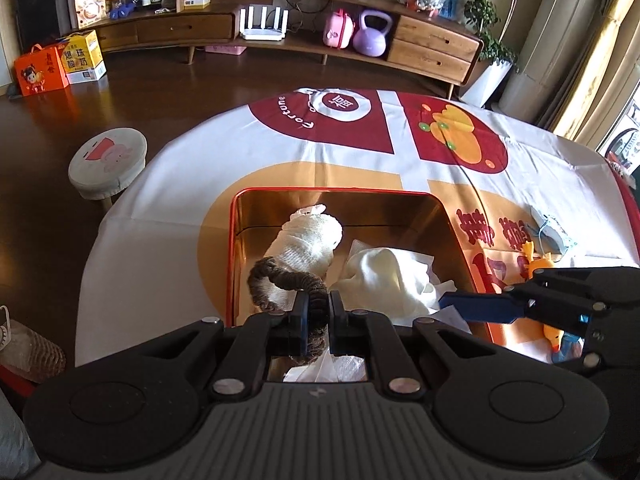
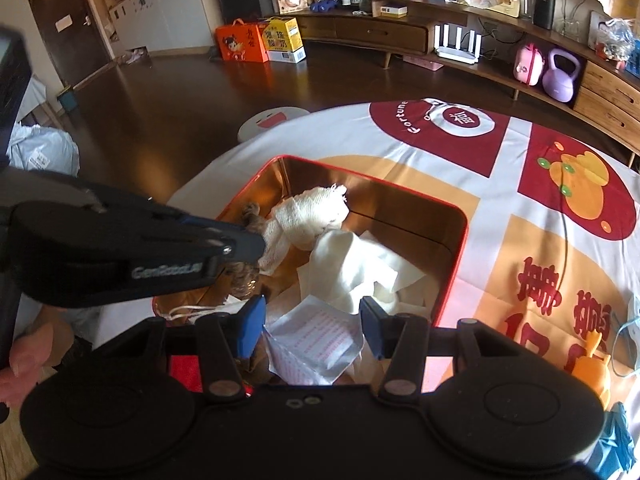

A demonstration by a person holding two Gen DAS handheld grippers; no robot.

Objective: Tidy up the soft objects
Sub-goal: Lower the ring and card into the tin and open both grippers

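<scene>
The left gripper [image 1: 318, 312] has its jaws clamped on a brown furry toy [image 1: 280, 280] over the red tin [image 1: 232, 240]. The right gripper [image 2: 312, 330] has its jaws half open, gripping nothing, over a white cloth [image 2: 352, 272].

We count one tin [image 1: 456, 232], one gauze roll [image 1: 308, 244], one white cloth [image 1: 384, 276], one brown plush [image 1: 280, 276], one orange toy [image 1: 540, 264], two grippers [image 1: 318, 312] [image 2: 312, 330].

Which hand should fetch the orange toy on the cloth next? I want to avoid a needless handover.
Right. The right gripper is open and empty, and the orange toy lies on its side of the tin. The left gripper is shut on the brown furry toy.
</scene>
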